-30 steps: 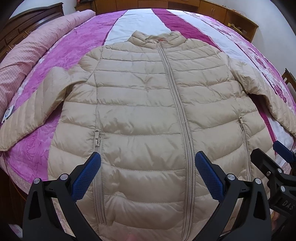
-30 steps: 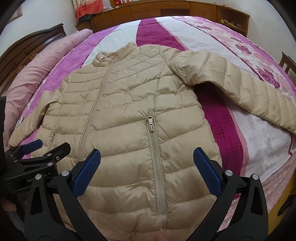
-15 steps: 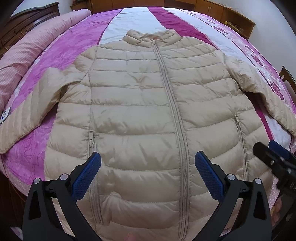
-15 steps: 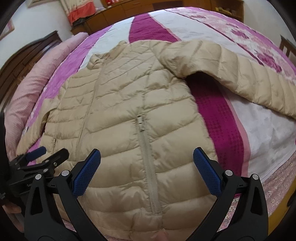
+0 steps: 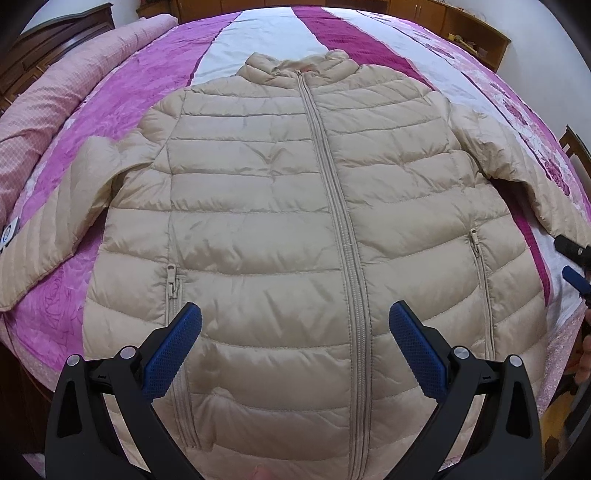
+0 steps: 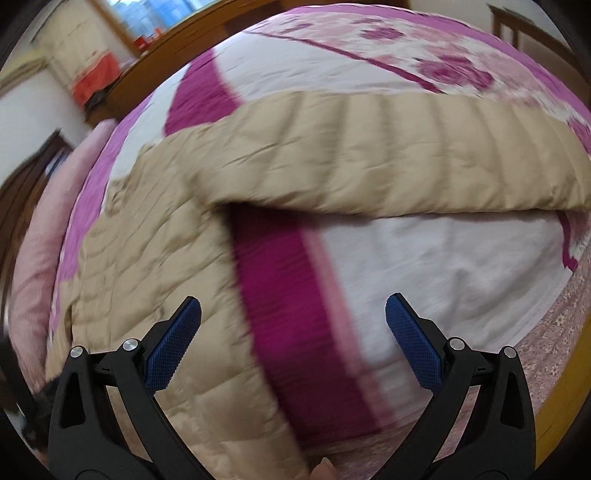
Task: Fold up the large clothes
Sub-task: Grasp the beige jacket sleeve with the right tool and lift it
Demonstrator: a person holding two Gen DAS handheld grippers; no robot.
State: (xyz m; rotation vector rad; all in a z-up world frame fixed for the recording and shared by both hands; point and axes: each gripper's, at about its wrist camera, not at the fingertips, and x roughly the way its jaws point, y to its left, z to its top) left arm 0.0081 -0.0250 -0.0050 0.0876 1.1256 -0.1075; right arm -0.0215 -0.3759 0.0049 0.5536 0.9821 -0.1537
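A beige quilted puffer jacket [image 5: 266,206] lies flat and zipped on the bed, collar at the far end, both sleeves spread outward. My left gripper [image 5: 293,339] hovers open over the jacket's lower hem, near the centre zip. In the right wrist view, which is motion-blurred, the jacket's body [image 6: 147,280] fills the left and its right sleeve [image 6: 388,162] stretches across the bedspread. My right gripper [image 6: 293,328] is open above the bare bedspread just below that sleeve, holding nothing. Its fingers [image 5: 574,254] also show at the right edge of the left wrist view.
The bed carries a striped bedspread [image 5: 122,99] in pink, magenta and white. A rolled pink quilt [image 5: 55,99] lies along its left side. Wooden cabinets [image 5: 465,22] stand beyond the far end, and a wooden chair [image 5: 576,147] sits at the right.
My right gripper has swung quickly to the right, off the jacket's body toward the right sleeve and bare bedspread. My left gripper has held nearly still over the hem. Both stayed open.
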